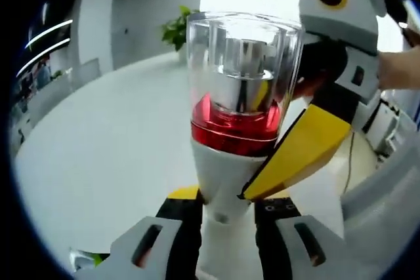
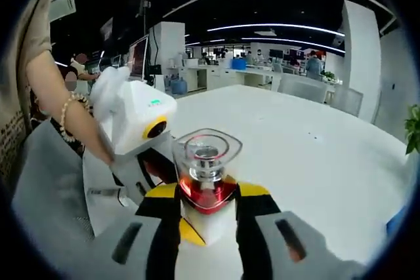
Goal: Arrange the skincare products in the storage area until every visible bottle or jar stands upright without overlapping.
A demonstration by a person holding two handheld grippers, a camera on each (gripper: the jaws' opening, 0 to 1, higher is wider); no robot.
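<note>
A skincare bottle (image 1: 243,83) with a clear cap, a silver pump, a red band and a white body stands upright above the white table (image 1: 98,162). My left gripper (image 1: 226,204) is shut on its white lower body. The right gripper's yellow finger (image 1: 302,155) comes in from the right and presses on the same body. In the right gripper view I look down on the bottle (image 2: 207,162), and my right gripper (image 2: 209,204) is shut on it. The left gripper (image 2: 134,119) reaches in from the left, touching the bottle.
The round white table (image 2: 315,155) spreads wide behind the bottle. A potted plant (image 1: 176,31) stands at its far edge. A person's arm with a bead bracelet (image 2: 65,106) is at the left. Desks and people fill the office beyond.
</note>
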